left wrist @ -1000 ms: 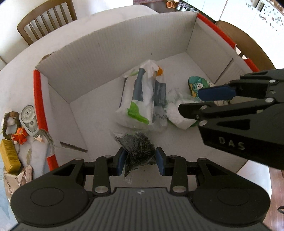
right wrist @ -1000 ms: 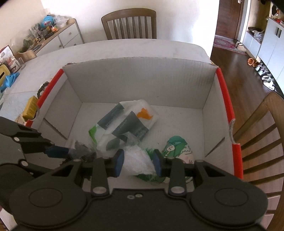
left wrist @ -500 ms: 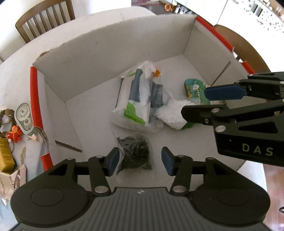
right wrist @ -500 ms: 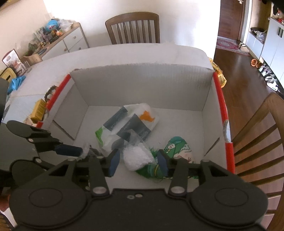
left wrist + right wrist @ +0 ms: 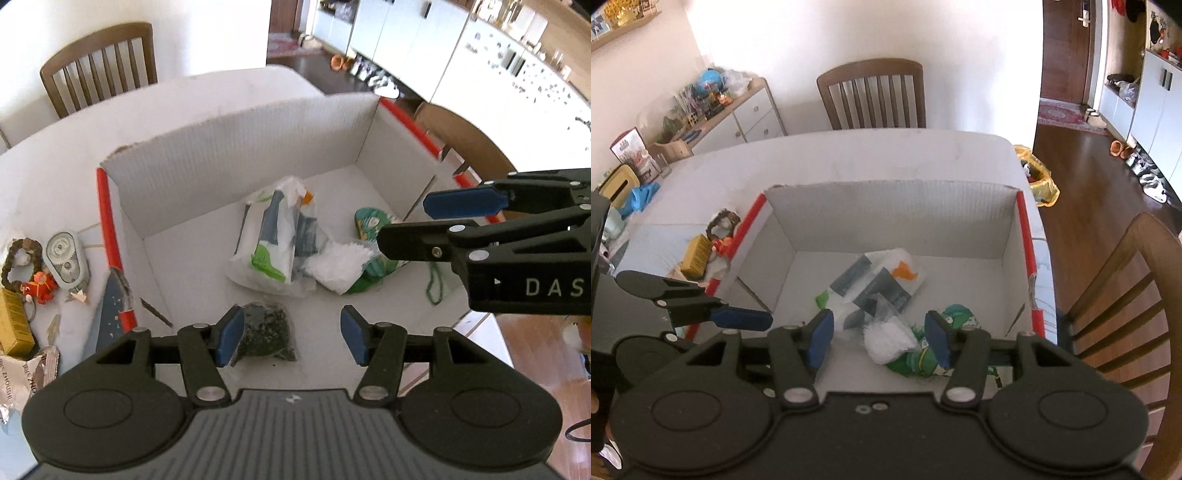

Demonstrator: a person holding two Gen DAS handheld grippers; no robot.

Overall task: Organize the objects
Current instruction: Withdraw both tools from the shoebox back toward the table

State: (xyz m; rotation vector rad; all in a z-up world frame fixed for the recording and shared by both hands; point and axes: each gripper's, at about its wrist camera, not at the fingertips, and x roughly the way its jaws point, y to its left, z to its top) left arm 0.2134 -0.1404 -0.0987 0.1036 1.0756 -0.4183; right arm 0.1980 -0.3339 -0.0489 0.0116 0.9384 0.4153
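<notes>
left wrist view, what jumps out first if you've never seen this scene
A big white cardboard box with red-edged flaps fills the table, and inside it lie a white and green plastic package, a small clear bag of white bits and a green printed pouch. Nearest, the open left gripper hangs over a small bag of dark bits, with the right gripper reaching in from the right.

Both wrist cams look down & fwd into the box [image 5: 236,155] from above its near edge, fairly close. Left cam sits left, angled right; right cam faces straight. Shared: box floor, bags [image 5: 882,284], far chair [image 5: 871,96].
</notes>
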